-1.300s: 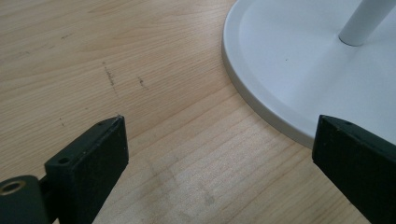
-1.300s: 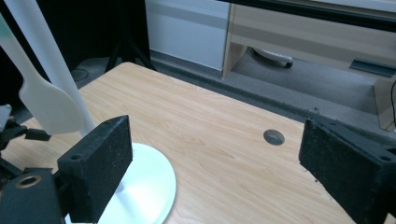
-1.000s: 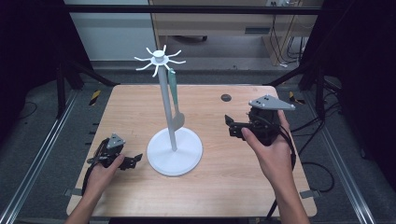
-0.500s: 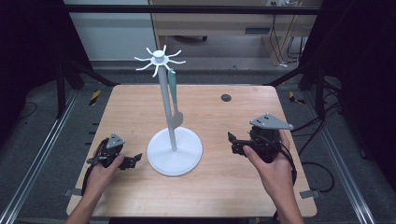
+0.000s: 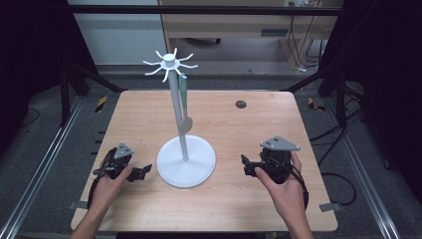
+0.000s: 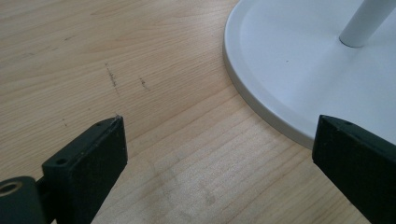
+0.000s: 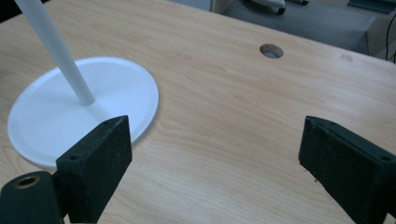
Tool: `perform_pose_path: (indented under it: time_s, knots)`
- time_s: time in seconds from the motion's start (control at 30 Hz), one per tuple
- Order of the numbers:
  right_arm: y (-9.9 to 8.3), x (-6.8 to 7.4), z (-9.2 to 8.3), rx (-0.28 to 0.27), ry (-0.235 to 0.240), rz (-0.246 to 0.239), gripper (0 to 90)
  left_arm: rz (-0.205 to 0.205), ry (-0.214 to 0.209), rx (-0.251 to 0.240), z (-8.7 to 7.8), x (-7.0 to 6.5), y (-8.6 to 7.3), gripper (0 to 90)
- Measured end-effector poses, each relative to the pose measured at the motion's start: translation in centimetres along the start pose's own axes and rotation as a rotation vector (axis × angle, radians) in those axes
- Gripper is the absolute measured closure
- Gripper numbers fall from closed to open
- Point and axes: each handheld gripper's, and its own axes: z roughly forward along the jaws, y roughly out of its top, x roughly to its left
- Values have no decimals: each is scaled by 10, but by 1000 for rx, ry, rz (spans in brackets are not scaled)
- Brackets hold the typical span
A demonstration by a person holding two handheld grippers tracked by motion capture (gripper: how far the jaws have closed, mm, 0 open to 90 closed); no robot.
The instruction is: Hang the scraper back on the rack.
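Upright white stand (image 5: pixel 179 119), pole vertical

Even overhead light is falling on the wooden table (image 5: pixel 249 129), leaving it bright while the surroundings are sinking into near-black. The white stand (image 5: pixel 185 159) is casting only a faint, soft shadow. The high view is looking slightly soft and grainy — fine detail is smearing. In both gripper views the near black jaws are blurring slightly, while the wood grain is staying crisp.
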Motion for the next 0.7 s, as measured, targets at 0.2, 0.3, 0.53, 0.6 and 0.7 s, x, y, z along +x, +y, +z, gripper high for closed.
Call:
perform_pose_path:
  time_s: [0.2,0.3,0.53,0.6,0.7]
  knots:
    - [-18,0,15,34,19,30,115,3,0,3,0,-1,0,29]
    - [-25,0,21,47,25,36,113,2,0,2,0,-1,0,29]
    - [-32,0,34,62,36,36,101,3,0,1,0,0,0,29]
    - [-34,1,38,66,39,44,97,4,-1,1,0,0,0,29]
    - [-35,2,45,69,47,51,87,3,-1,0,0,0,0,29]
